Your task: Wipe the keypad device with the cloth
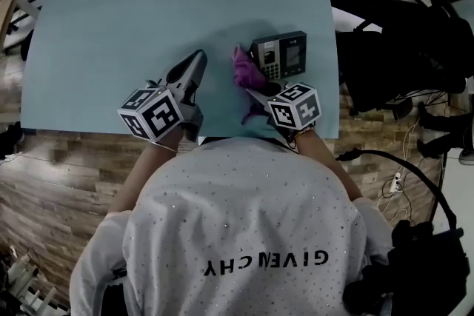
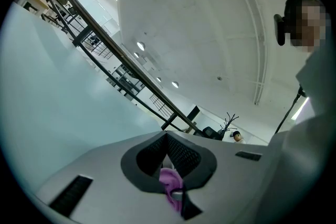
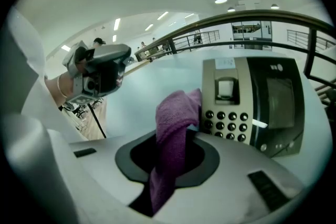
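Head view: light blue table [image 1: 111,26] fills the upper half of the frame, with a person's white dotted shirt [image 1: 244,233] along the bottom. Wooden floor [image 1: 59,174] shows at lower left.

The keypad device [image 1: 279,55] lies flat on the table, right of frame centre and near the table's right edge. It has a beige keypad section on its left and a dark screen section on its right. The purple cloth [image 1: 243,69] is bunched just left of the device, touching its left edge.

The right gripper [image 1: 255,95] sits just below the device with its marker cube toward the person and its jaws pointing up-frame at the cloth. In the right gripper view the jaws are clamped on the cloth [image 3: 170,123]. It runs up between the 2 dark pads, and its free end flops against the keypad side of the device [image 3: 247,107]. The dark round buttons show just right of the cloth.

The left gripper [image 1: 196,63] is left of the cloth and apart from it, over bare table, with its jaws pointing to the upper right of the frame. The left gripper view is tilted and shows mostly ceiling and railing. There the 2 pads meet in a closed V [image 2: 167,149]. A small purple patch [image 2: 170,182] shows in the slit at the base of the pads; cannot tell what it is or whether it is pinched. The same gripper also shows at the upper left of the right gripper view [image 3: 100,73], with nothing visible in it.
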Action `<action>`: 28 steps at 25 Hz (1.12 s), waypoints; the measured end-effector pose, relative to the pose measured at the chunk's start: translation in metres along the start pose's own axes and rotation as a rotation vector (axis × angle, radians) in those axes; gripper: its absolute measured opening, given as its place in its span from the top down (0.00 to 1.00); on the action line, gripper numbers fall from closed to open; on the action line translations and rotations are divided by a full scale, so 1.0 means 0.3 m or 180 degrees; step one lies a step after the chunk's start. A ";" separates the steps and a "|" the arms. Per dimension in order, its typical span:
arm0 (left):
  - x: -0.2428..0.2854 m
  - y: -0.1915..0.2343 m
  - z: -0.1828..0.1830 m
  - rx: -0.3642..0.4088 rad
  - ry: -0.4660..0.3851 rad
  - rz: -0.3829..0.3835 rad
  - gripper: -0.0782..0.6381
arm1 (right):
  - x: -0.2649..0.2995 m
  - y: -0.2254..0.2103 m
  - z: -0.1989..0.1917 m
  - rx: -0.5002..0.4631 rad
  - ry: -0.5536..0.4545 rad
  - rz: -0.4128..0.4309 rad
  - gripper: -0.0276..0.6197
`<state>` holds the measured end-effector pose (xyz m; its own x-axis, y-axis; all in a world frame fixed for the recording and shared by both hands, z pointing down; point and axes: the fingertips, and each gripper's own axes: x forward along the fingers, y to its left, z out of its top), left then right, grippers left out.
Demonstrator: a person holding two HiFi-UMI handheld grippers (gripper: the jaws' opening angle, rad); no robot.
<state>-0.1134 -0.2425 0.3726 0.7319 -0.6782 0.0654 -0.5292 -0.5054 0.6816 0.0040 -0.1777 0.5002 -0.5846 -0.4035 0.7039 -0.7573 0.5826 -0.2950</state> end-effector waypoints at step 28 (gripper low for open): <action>-0.222 -0.032 -0.019 0.0009 -0.0501 0.0961 0.89 | -0.095 -0.134 0.460 -0.0894 -0.0394 0.0298 0.86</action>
<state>-0.1545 -0.1894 0.3658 0.4668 -0.8714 0.1506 -0.7133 -0.2704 0.6466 0.0109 -0.2871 0.4029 -0.6919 -0.4116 0.5932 -0.5988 0.7862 -0.1528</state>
